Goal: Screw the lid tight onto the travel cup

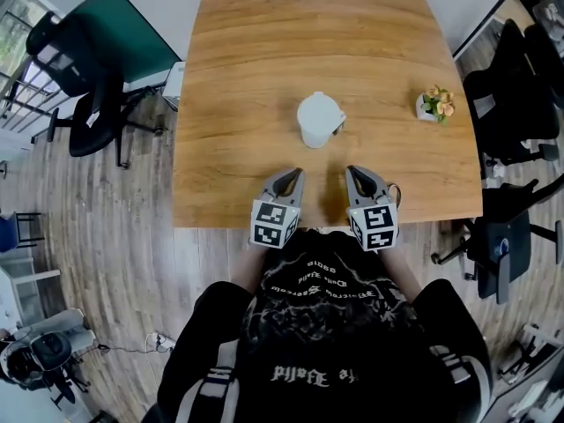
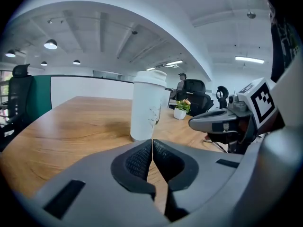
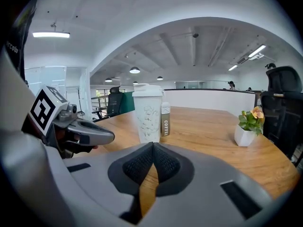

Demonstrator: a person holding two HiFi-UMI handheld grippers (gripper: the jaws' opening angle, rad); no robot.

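The white travel cup stands upright near the middle of the wooden table, its lid on top. At its 7 o'clock the left gripper and at its 5 o'clock the right gripper hover apart from it, each with jaws pressed together on nothing. A small potted plant sits at the cup's 3 o'clock.

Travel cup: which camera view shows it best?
The right gripper view: the travel cup stands upright in full side profile, with lid and COFFEE tag clear. The left gripper view also shows its side, the tag mostly hidden. The head view shows mainly the top, small.
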